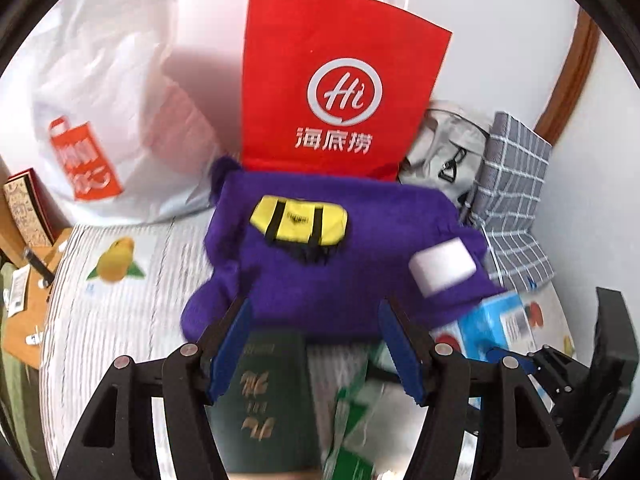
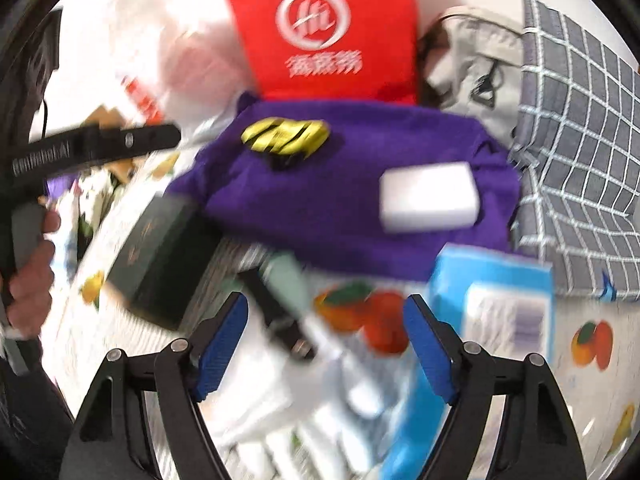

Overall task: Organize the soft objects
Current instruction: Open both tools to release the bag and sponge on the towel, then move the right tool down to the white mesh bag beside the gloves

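Both grippers are hanging wide apart, holding nothing. The left gripper (image 1: 316, 344) is hovering over a dark green booklet (image 1: 264, 396), just short of the purple plush cloth (image 1: 320, 264), which is lying mid-counter in front of the red paper bag (image 1: 340, 92) at the back edge. A white sponge (image 2: 430, 196) and a small yellow bag (image 1: 298, 220) are sitting on it. The right gripper (image 2: 326, 344) is facing it too. Lifting those two off first is probably the cleaner way.

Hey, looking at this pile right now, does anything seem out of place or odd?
Yes. A white foam block and a small yellow bag sit on top of the purple plush cloth, and a hard dark green book lies among the soft things.
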Motion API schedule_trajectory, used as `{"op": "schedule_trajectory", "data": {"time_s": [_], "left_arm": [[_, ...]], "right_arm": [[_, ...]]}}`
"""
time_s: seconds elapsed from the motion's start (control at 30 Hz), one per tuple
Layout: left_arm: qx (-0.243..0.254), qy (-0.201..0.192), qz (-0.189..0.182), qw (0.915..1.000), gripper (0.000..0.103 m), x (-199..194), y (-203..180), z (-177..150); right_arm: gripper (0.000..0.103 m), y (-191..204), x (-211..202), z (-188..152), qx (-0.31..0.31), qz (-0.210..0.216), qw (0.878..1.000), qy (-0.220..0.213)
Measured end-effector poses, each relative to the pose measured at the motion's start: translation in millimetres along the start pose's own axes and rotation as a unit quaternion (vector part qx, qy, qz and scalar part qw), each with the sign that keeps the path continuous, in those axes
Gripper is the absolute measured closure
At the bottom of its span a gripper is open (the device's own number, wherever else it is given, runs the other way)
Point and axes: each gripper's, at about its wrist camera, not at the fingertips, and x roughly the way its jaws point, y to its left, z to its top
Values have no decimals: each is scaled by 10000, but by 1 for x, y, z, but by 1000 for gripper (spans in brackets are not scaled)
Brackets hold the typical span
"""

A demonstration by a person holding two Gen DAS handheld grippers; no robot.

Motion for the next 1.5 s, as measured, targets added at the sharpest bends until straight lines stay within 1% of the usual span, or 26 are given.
{"op": "schedule_trajectory", "data": {"time_s": [0.07,0.13,0.17,0.2,0.27,0.33,0.37,0.4,0.57,0.77,0.87,0.93,0.97,1.07,1.13,1.17,1.23,1.27,1.4,1.5], "left_arm": [[36,-9,33,10000,39,-10,6,-13],[39,-18,47,10000,39,-18,11,-23],[-4,-11,44,10000,39,-22,15,-29],[-38,-6,23,10000,39,-25,18,-32],[-88,20,-34,10000,39,-30,24,-41],[-84,40,-26,10000,39,-34,29,-49],[-92,45,-8,9999,39,-36,32,-54],[-107,57,-10,9999,39,-37,34,-57],[-217,184,-153,9995,39,-38,41,-74],[-113,249,-206,9994,39,-41,37,-88],[-70,259,-213,9994,39,-44,34,-94],[-24,262,-180,9995,39,-46,33,-97],[-13,257,-153,9996,39,-47,33,-98],[-31,284,-116,9995,39,-46,35,-101],[-58,310,-103,9994,39,-45,38,-102],[-68,327,-91,9994,39,-44,39,-102],[-92,381,-51,9992,39,-41,41,-104],[-99,398,-36,9992,39,-40,41,-105],[-147,437,-9,9989,39,-38,42,-107],[-160,447,-8,9989,39,-39,39,-109]], "right_arm": [[27,7,4,-18,-36,-38,9999,92],[36,12,11,-28,-5,34,9998,205],[45,15,14,-32,15,66,9996,270],[57,18,18,-37,27,71,9994,336],[72,24,18,-41,-71,-61,9996,265],[74,32,10,-45,-223,-193,9995,91],[78,34,6,-46,-244,-192,9995,43],[81,36,2,-48,-242,-169,9996,5],[82,43,-16,-58,-231,-268,9993,-107],[80,40,-27,-73,-175,-266,9994,-141],[75,36,-23,-71,-28,-194,9998,-94],[68,34,-21,-66,71,-143,9998,-149],[62,33,-20,-63,109,-152,9997,-161],[58,29,-16,-53,197,-101,9995,-204],[58,29,-12,-48,217,-30,9995,-236],[60,29,-12,-46,212,-24,9995,-250],[85,31,-10,-44,151,45,9995,-258],[93,32,-9,-43,137,99,9996,-241],[96,37,-21,-46,18,145,9990,-428],[96,35,-34,-50,79,247,9983,-521]]}}
